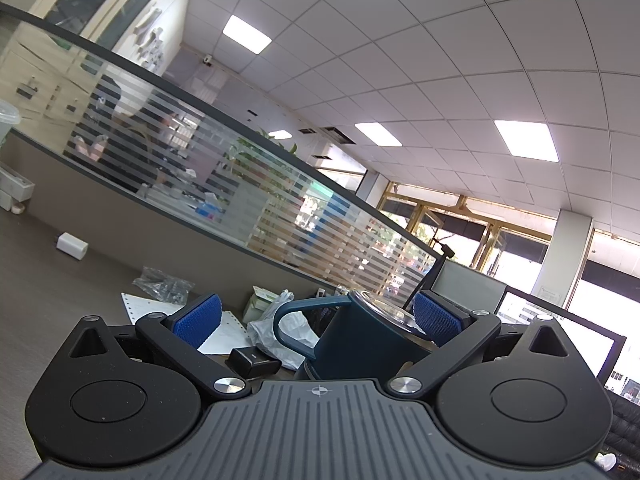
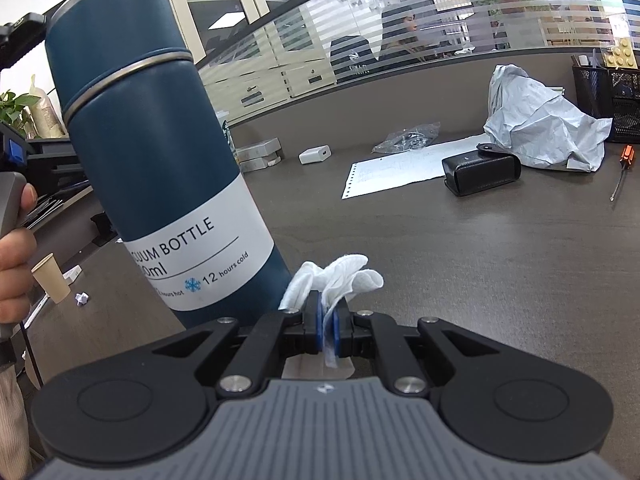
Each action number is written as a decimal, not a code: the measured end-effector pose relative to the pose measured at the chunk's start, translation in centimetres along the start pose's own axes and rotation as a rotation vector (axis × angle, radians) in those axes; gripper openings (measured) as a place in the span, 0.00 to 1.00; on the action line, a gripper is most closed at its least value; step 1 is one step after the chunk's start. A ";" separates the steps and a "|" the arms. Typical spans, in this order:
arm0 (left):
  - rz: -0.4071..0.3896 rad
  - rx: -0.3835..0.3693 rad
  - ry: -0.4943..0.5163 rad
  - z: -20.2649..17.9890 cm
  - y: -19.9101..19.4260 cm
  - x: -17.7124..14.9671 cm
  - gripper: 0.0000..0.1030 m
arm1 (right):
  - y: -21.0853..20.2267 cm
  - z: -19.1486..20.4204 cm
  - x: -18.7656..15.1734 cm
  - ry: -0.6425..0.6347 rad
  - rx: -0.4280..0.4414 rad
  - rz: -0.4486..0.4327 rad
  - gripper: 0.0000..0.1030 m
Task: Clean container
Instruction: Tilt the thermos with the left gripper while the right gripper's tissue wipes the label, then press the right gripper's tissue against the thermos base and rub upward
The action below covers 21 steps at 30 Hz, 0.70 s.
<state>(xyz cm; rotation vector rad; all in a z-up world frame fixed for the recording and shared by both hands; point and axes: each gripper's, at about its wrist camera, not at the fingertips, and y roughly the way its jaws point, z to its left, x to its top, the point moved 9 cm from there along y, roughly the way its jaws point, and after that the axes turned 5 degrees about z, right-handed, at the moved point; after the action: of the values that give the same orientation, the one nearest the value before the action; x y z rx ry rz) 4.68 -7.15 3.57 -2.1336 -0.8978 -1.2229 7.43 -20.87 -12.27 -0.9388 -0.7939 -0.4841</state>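
Dark blue steel, ringed with silver bands, makes up the vacuum bottle [image 2: 160, 152], which stands tilted above the table [image 2: 460, 264] near its left edge, a white label wrapped round its lower body. In the left wrist view the bottle's lid end [image 1: 360, 336], with its looped carry handle [image 1: 296, 320], sits between the left gripper [image 1: 318, 320]; those fingers [image 1: 200, 318] stand wide apart, and whether the pads press on the bottle I cannot tell. The right gripper [image 2: 328, 326] is nearly closed, its blue fingers [image 2: 337, 328] pinching a crumpled white tissue [image 2: 336, 280] just beside the bottle's base. Farther toward the back edge lie a black case [image 2: 482, 174], a printed sheet [image 2: 396, 172], crumpled white paper [image 2: 548, 128] and a white charger [image 2: 315, 156]. A paper cup [image 2: 50, 278] stands below the left edge.
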 end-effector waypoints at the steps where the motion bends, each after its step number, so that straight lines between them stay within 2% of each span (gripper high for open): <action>1: 0.000 0.001 0.000 0.0 0.0 0.0 1.00 | 0.0 -0.1 -0.1 0.003 -0.001 0.007 0.10; 21: 0.002 -0.003 -0.002 0.1 0.1 0.0 1.00 | -0.1 -0.1 -1.1 -0.018 -0.013 0.067 0.10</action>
<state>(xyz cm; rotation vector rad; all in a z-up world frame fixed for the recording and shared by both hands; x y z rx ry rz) 4.81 -7.21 3.49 -2.1377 -0.8951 -1.2223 6.68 -20.94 -13.11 -0.9799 -0.7739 -0.4231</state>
